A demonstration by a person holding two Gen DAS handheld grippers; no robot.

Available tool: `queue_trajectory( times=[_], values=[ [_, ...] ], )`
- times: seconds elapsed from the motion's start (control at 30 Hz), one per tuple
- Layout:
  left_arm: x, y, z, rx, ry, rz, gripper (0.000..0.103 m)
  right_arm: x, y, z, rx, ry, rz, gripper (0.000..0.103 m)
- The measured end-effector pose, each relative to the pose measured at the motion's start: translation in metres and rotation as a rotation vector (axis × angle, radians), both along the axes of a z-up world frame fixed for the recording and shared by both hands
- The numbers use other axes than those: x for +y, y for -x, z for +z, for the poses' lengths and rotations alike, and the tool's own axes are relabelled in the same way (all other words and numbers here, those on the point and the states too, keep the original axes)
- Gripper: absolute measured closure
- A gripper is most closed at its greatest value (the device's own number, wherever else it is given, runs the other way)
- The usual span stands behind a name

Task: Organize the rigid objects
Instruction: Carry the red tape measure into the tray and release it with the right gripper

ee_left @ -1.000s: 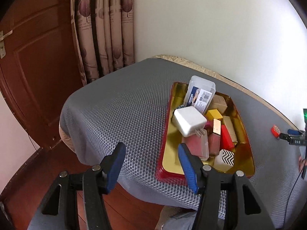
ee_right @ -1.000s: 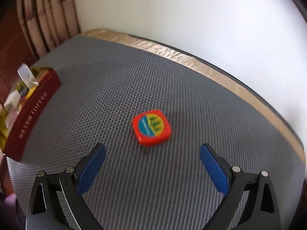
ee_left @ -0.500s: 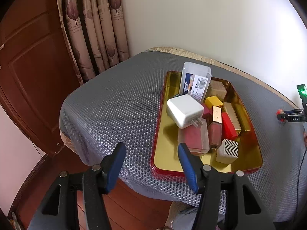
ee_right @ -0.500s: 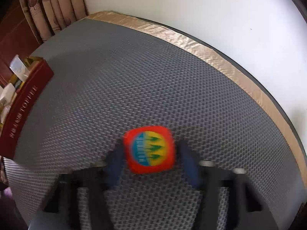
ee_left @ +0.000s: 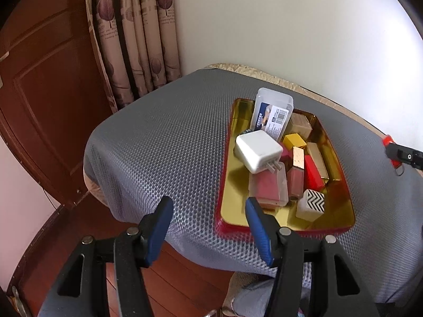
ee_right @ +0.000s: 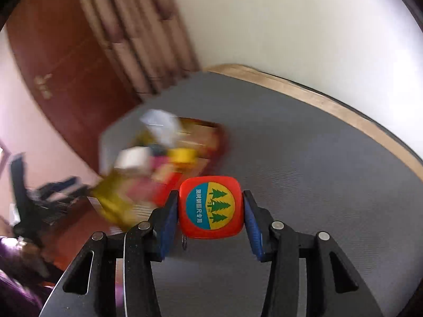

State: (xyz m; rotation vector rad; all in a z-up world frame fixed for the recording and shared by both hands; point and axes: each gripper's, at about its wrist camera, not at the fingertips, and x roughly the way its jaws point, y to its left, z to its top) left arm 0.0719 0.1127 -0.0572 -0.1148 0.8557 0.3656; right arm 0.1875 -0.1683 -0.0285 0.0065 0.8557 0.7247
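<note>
The left wrist view looks down from the table's [ee_left: 164,137] near corner at the tray [ee_left: 285,227], right of centre. The right wrist view faces leftward across it; both share the tray [ee_right: 219,142].

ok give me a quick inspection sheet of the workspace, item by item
surface: grey mesh mat over the table.
job's things: red tape measure in the right gripper; gold tray holds a white charger, clear case and blocks.
clutter: nothing seen.
grippers: left gripper open, empty, over the table's near edge; right gripper shut on the tape measure, off the mat.
cables: nothing seen on the table.
surroundings: curtain, wooden door, white wall.
</note>
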Motion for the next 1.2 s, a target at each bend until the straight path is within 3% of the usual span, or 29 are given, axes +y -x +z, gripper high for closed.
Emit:
queue_trajectory(
  times=[0.2, 0.4, 0.67, 1.2],
  values=[
    [0.016, 0.02, 0.001, 0.041, -0.022, 0.032, 0.045, 0.087, 0.024, -0.012, 0.009, 0.029, 0.088, 0.059],
    [0.045, 0.034, 0.001, -0.001, 0.083, 0.094, 0.045, 0.134, 0.021, -0.043, 0.015, 0.111, 0.118, 0.059],
    [0.04, 0.032, -0.001, 0.01, 0.073, 0.058, 0.045, 0.146, 0.017, -0.063, 0.018, 0.159, 0.097, 0.059],
    [0.037, 0.025, -0.004, 0.032, 0.042, 0.041, 0.045, 0.154, 0.023, -0.074, 0.014, 0.187, 0.077, 0.058]
  ],
)
